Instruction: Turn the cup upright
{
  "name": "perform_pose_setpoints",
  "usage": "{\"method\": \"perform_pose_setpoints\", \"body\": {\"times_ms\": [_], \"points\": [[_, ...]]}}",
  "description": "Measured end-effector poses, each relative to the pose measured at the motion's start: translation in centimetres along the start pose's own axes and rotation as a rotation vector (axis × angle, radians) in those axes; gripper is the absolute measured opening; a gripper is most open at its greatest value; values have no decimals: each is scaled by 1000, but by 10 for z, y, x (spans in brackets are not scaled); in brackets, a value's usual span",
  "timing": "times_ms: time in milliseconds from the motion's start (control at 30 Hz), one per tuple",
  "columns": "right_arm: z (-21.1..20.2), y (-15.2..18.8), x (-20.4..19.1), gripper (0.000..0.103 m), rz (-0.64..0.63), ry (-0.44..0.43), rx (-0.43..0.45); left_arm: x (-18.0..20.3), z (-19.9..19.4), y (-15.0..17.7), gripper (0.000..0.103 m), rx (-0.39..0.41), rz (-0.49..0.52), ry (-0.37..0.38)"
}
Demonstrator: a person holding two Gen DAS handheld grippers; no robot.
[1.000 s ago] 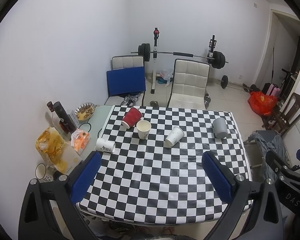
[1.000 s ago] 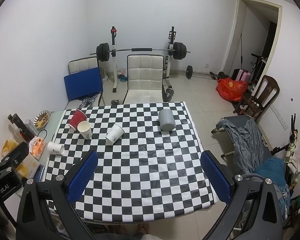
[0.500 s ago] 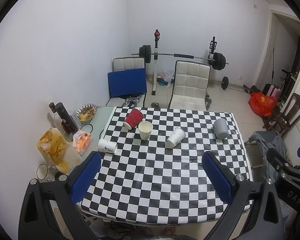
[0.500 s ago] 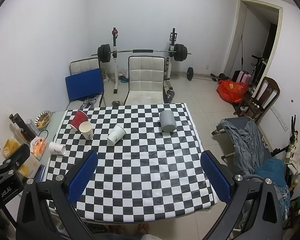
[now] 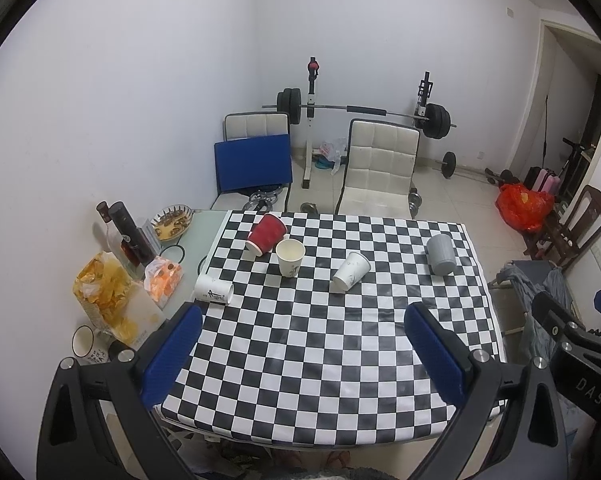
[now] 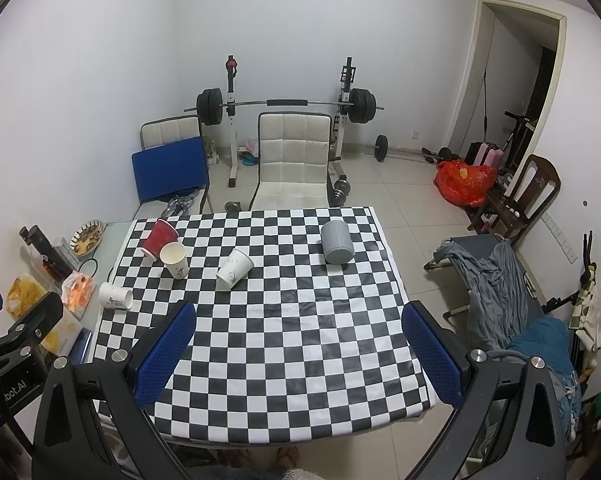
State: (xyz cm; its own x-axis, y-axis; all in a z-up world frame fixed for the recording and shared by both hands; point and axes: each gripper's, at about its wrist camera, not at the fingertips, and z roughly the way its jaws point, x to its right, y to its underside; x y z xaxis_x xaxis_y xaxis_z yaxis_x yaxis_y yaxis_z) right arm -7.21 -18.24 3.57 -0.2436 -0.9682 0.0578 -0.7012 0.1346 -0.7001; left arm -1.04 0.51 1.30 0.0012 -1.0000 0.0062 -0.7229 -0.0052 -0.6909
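Four cups lay tipped, both hand-held grippers high and empty.

The white cup (image 5: 351,271) lay mid-counter (image 5: 320,352), the grey cup (image 5: 440,255) right, the red cup (image 5: 266,234) touching an upright cup (image 5: 289,257). I held the left hand-held gripper (image 5: 300,354) and right hand-held gripper (image 6: 298,352) spread wide; light paper (I judged) could roll or crush, and reaching for red risked toppling its neighbour.

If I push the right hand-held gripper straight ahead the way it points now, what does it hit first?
Probably bare checkered table. The open right hand-held gripper aims at it, with the tipped white cup and grey cup farther off. Depth is uncertain.
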Motion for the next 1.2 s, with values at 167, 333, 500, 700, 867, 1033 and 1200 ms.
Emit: {"method": "perform_pose_setpoints", "body": {"times_ms": [167,333,500,700,867,1033,1200], "points": [[-1,1,-1,103,2,-3,1,0,0,0,103,1,-1,1],[-1,0,-2,103,3,-2,3,0,-1,1,103,4,0,-1],[-1,0,-2,103,1,-1,2,-3,-1,-1,103,5,-1,-1],[-1,0,-2,103,1,-3,2,-3,-1,-1,103,8,-1,-3],[-1,1,-2,103,-1,-5,2,-3,1,-2,103,6,-6,-5],[7,-2,-2,103,6,-29,-16,-3,8,3,103,14,-26,-40],[62,9,2,103,-15,-86,-81,-8,42,22,103,41,-46,-187]]}}
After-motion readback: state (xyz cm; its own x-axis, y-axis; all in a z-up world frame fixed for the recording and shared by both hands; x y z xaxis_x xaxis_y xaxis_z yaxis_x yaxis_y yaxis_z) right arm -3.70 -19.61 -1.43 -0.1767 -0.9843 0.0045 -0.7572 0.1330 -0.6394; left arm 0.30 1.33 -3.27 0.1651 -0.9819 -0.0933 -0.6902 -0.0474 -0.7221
